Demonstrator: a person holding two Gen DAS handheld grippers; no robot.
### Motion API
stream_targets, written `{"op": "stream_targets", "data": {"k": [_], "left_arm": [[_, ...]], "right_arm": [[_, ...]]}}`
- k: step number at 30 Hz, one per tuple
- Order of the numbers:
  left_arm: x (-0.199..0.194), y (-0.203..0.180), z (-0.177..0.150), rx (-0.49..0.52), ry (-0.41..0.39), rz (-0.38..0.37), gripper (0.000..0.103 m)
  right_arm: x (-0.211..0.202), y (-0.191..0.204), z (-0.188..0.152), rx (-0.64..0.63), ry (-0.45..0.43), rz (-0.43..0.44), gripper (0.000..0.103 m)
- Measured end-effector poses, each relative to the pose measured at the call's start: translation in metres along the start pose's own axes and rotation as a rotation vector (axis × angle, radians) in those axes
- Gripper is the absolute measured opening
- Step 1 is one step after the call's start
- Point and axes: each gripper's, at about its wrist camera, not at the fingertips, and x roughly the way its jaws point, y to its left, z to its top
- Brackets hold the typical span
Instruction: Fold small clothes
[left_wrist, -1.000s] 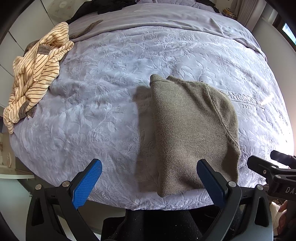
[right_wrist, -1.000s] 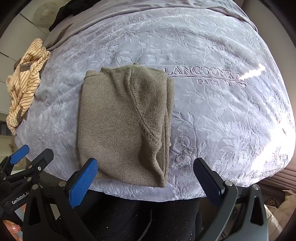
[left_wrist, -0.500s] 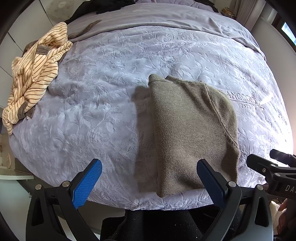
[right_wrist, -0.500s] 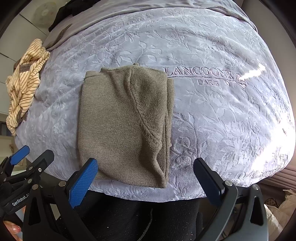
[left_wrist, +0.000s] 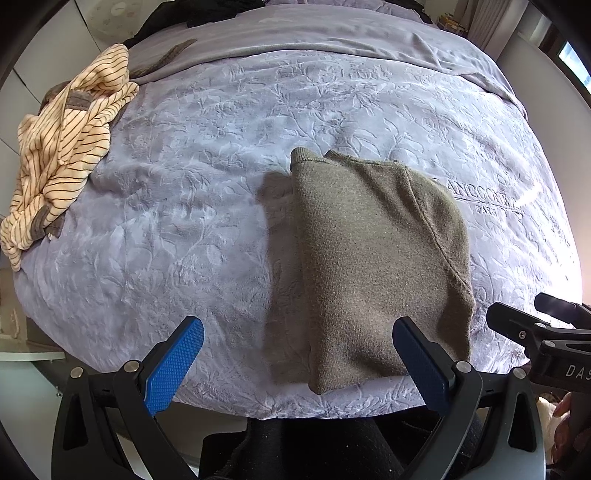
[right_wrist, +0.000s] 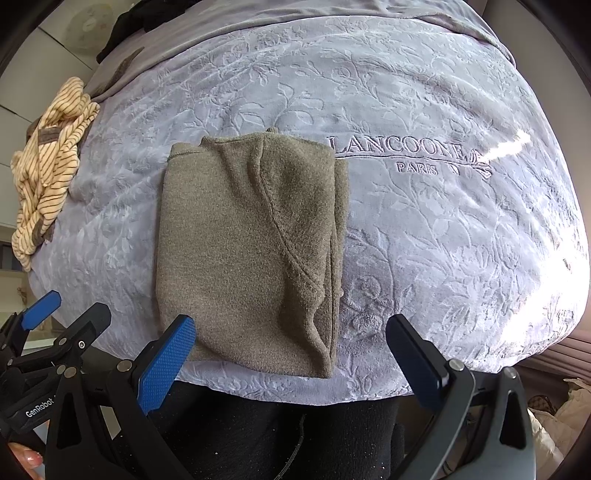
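Note:
An olive-green knit garment (left_wrist: 376, 258) (right_wrist: 251, 243) lies folded into a long rectangle on the lilac embossed bedspread (left_wrist: 207, 177) (right_wrist: 424, 229), near its front edge. My left gripper (left_wrist: 295, 362) hovers open just short of the garment's near end, holding nothing. My right gripper (right_wrist: 291, 354) is open too, its jaws spread wide in front of the same near end, nothing between them. A cream sweater with dark stripes (left_wrist: 62, 147) (right_wrist: 48, 166) lies crumpled at the bed's left edge.
Dark clothing (left_wrist: 192, 14) lies piled at the far end of the bed on a plain grey sheet (left_wrist: 332, 33). A person's dark-clothed legs (right_wrist: 280, 435) stand against the front edge. The right gripper's frame (left_wrist: 546, 343) shows at the left wrist view's right side.
Both grippers have drifted slightly; the bed and the garment sit a touch higher in the left wrist view. The garment has not moved on the bed.

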Motion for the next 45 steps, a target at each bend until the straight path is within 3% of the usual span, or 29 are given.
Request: {"op": "stream_targets", "data": {"k": [38,45], "left_arm": [[0.006,0.0,-0.001,0.003,0.005,0.033,0.102],[0.001,0.0,0.0,0.014,-0.032,0.035,0.102]], "right_arm": [[0.003,0.003,0.009,-0.028,0.004,-0.012,0.103],[0.003,0.003,0.01,-0.026,0.004,-0.012,0.103]]}}
